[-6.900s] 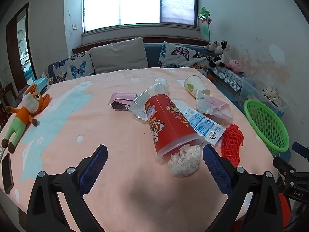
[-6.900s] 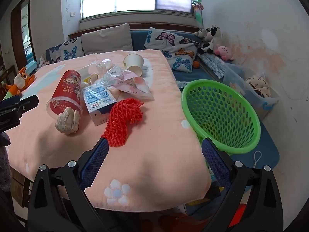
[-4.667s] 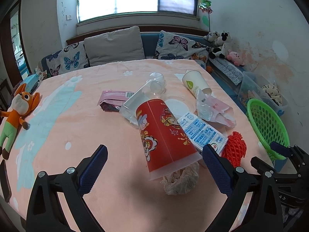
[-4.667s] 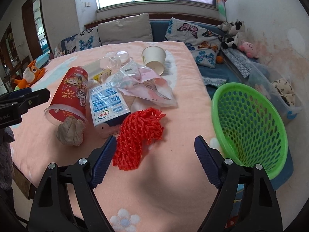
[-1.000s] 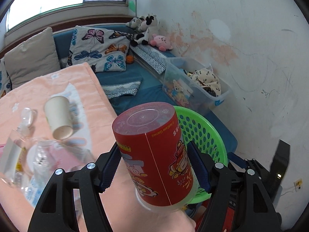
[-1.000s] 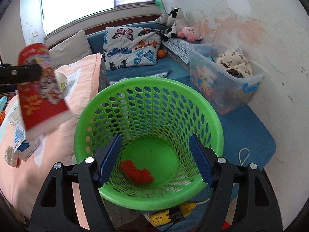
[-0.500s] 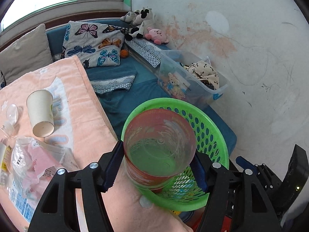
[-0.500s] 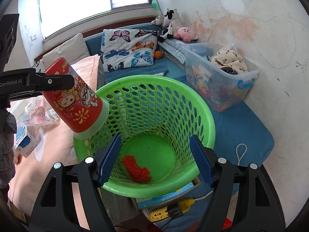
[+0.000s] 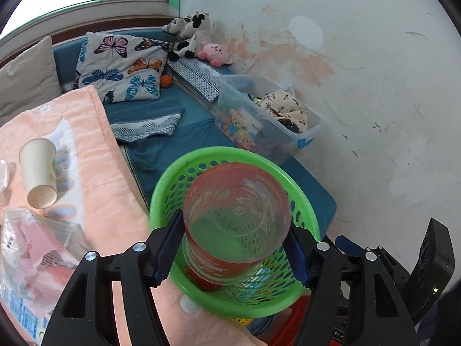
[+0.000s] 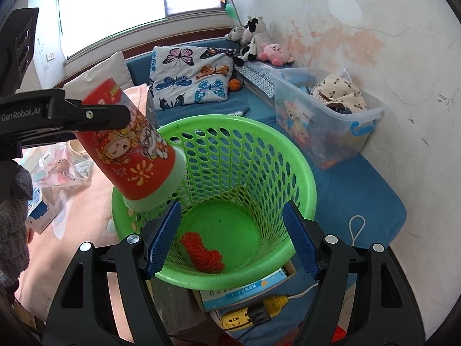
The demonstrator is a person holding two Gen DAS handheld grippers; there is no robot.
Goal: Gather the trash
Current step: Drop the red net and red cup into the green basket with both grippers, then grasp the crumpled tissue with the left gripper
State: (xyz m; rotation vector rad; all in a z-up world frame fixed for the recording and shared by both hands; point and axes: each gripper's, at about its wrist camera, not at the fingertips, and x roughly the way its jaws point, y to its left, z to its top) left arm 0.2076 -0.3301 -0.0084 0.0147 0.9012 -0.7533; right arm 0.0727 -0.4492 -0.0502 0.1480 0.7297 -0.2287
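My left gripper (image 9: 233, 249) is shut on a red cartoon-printed plastic cup (image 9: 236, 225). It holds the cup tilted, mouth down, over the near-left rim of the green mesh basket (image 9: 161, 184). In the right wrist view the cup (image 10: 129, 150) hangs from the left finger (image 10: 95, 116) above the basket (image 10: 299, 161). A red foam net (image 10: 203, 252) lies on the basket's floor. My right gripper (image 10: 233, 236) is open above the basket's near rim, with nothing between its pads.
A paper cup (image 9: 39, 173) and crumpled plastic bags (image 9: 28, 245) lie on the pink-covered table (image 9: 95, 173) to the left. A clear storage box (image 10: 325, 121) stands behind the basket. A book (image 10: 245, 291) and a yellow power strip (image 10: 250, 314) lie under it.
My left gripper has carried the red cup to the right and a little down, from beside the table to over the basket's rim. The right gripper has stayed put.
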